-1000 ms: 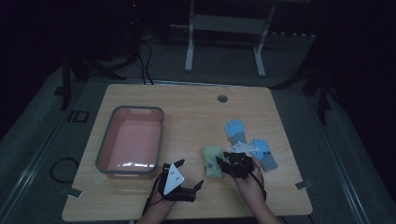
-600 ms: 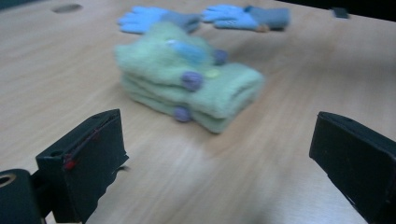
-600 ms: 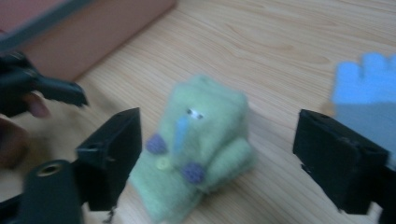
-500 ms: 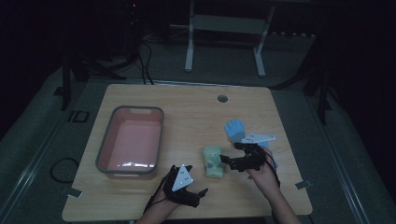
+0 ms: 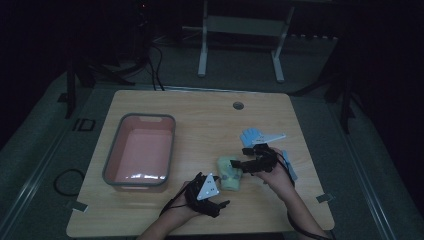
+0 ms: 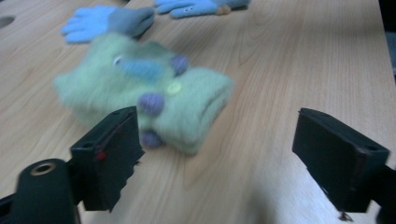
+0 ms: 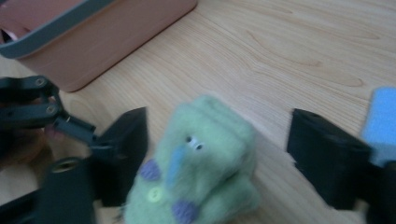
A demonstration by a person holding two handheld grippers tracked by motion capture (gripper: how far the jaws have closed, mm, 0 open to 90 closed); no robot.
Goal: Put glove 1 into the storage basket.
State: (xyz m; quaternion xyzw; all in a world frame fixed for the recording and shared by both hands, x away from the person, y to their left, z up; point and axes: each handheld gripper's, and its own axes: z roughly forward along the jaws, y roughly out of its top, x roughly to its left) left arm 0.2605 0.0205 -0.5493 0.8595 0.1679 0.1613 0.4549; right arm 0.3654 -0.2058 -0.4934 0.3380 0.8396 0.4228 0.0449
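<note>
Pink bin (image 5: pixel 140 151) with grey rim sits on the left half of the bench (image 5: pixel 200 112), long side running toward the far edge. Left tongs (image 5: pixel 220 204) lie low near the near edge, just right of the bin's near right corner, grey plate on top; jaws stand apart and have just been closing a little, nothing between them, the green mitten (image 6: pixel 144 95) lying just beyond the pads in the left gripper view. The green mitten (image 5: pixel 230 173), fuzzy, with purple knobs and a yellow button, rests flat on the wood near the middle of the near edge, between the two tongs. Right tongs (image 5: pixel 239 165) come at it from the right; jaws wide and just been closing a little, the mitten (image 7: pixel 198 163) between them but pads not pressing on it. Two blue gloves (image 5: pixel 252 135) lie further right, toward the right edge, one partly hidden by the right hand (image 5: pixel 275 172).
</note>
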